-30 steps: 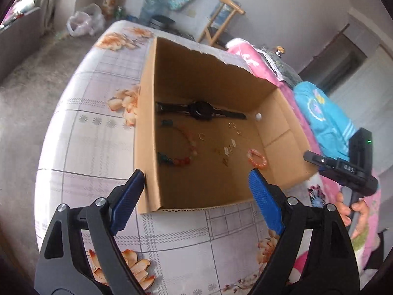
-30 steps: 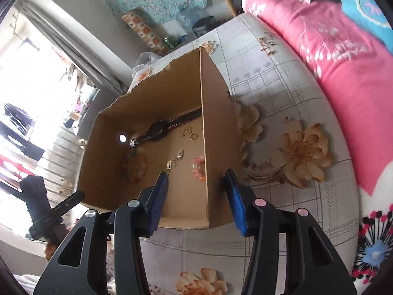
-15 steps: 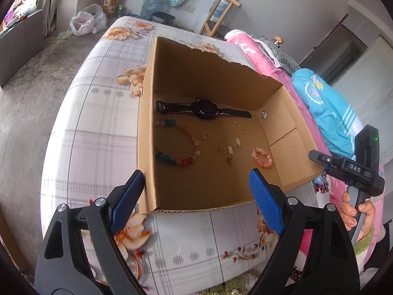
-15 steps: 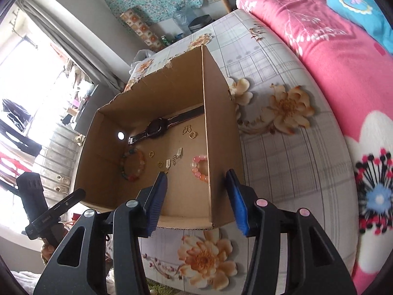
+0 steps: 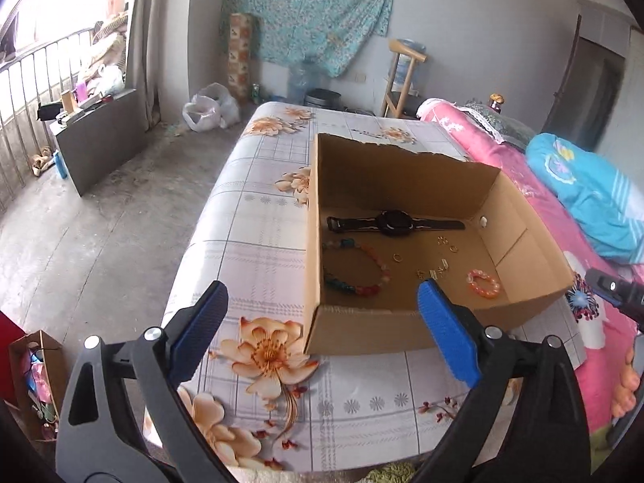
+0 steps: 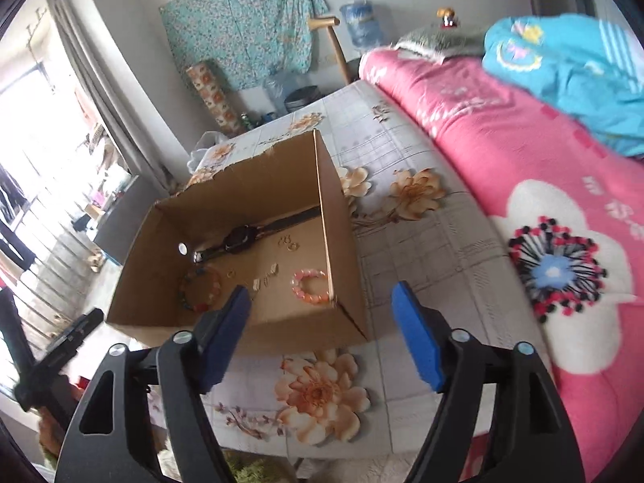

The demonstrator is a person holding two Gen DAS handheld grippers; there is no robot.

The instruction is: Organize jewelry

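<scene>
Open brown cardboard box (image 5: 402,185) on the flowered bench (image 5: 257,241). Inside, on the box floor: long black wristwatch (image 5: 394,223) by the far wall, string of coloured beads (image 5: 362,267) near it, small pink bead bracelet (image 5: 483,283) and tiny gold rings (image 5: 442,241). Left gripper (image 5: 322,334) with blue pads, opening wide, holding nothing, just in front of the box. Right gripper (image 6: 322,336) opening too, also holding nothing.
</scene>
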